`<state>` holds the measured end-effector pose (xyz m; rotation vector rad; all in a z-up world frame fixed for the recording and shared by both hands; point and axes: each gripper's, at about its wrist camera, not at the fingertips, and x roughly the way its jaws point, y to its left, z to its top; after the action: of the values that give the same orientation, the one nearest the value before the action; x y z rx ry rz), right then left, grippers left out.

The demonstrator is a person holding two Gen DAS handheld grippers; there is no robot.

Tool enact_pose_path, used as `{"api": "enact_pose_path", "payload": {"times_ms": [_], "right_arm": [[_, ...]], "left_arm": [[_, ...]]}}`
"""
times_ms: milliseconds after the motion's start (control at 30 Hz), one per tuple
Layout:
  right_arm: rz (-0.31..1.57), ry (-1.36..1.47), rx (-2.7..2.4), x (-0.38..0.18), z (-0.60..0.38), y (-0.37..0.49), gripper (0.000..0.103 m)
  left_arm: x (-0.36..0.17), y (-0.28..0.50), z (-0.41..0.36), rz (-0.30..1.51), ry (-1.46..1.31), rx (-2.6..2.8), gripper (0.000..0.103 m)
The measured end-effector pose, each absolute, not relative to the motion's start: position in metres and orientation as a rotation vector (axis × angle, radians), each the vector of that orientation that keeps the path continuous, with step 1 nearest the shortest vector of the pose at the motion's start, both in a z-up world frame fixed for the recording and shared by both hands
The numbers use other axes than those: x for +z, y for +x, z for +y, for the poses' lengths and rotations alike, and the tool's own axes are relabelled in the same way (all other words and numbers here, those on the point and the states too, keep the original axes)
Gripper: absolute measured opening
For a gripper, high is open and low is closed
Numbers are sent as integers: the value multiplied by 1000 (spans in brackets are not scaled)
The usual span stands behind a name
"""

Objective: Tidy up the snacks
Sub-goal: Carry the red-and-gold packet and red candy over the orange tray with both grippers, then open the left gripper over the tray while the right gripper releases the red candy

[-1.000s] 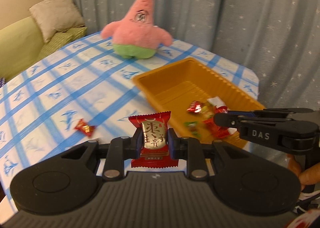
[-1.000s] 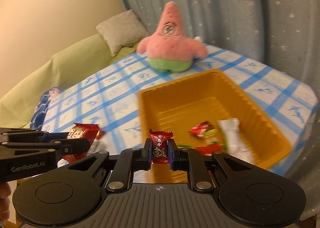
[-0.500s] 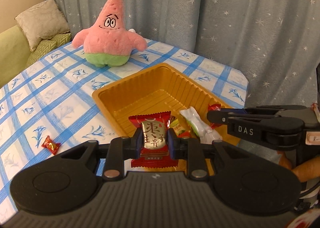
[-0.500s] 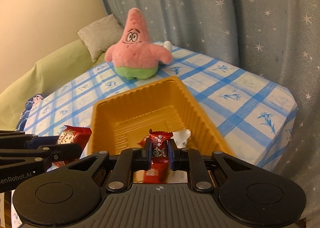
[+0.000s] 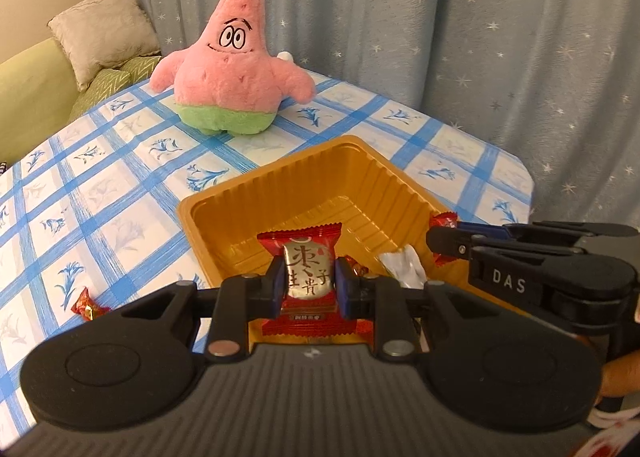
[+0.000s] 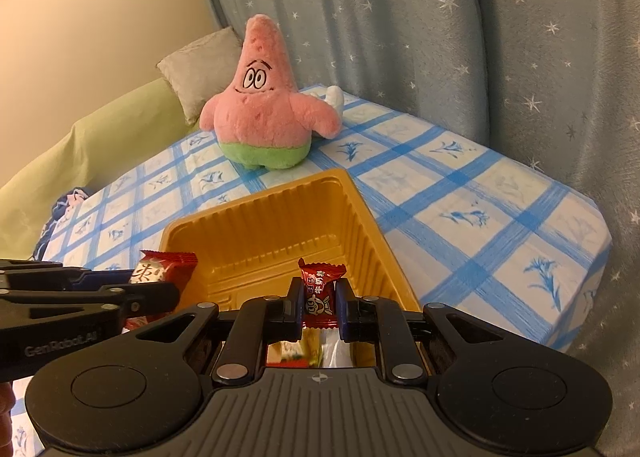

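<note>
With each gripper over the tray (image 5: 224, 201), left gripper (image 5: 309, 283) jaws pinching a red snack (image 5: 308, 277), right gripper (image 6: 319, 303) jaws a candy (image 6: 320, 293), both look ready for release.

Two grippers: left gripper (image 5: 308, 285), right gripper (image 6: 319, 307), each clamped on one wrapped snack.

Red snack packets in jaws: two, namely large red packet (image 5: 307, 281) and small red candy (image 6: 320, 293).

One orange tray (image 5: 248, 209) at 12 o'clock of both grippers.

Loose pieces inside the tray: at least three, partly hidden, exact count unclear.

One stray red candy (image 5: 86, 305) on the checked tablecloth (image 5: 100, 185), at 9 o'clock of the tray.

One pink star plush (image 5: 232, 73).

Two cushions (image 5: 104, 29).
</note>
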<state>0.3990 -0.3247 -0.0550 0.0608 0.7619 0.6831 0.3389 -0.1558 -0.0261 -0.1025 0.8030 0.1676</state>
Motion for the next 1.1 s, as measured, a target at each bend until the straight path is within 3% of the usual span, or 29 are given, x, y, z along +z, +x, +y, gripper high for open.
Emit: {"api": "enact_pose_path", "payload": {"times_ms": [567, 1100], "right_arm": [[765, 81, 696, -57, -323, 418, 16], [773, 75, 733, -60, -316, 425, 16]], "left_arm": [[-45, 375, -149, 822, -81, 195, 23], [-40, 360, -142, 825, -116, 196, 23]]}}
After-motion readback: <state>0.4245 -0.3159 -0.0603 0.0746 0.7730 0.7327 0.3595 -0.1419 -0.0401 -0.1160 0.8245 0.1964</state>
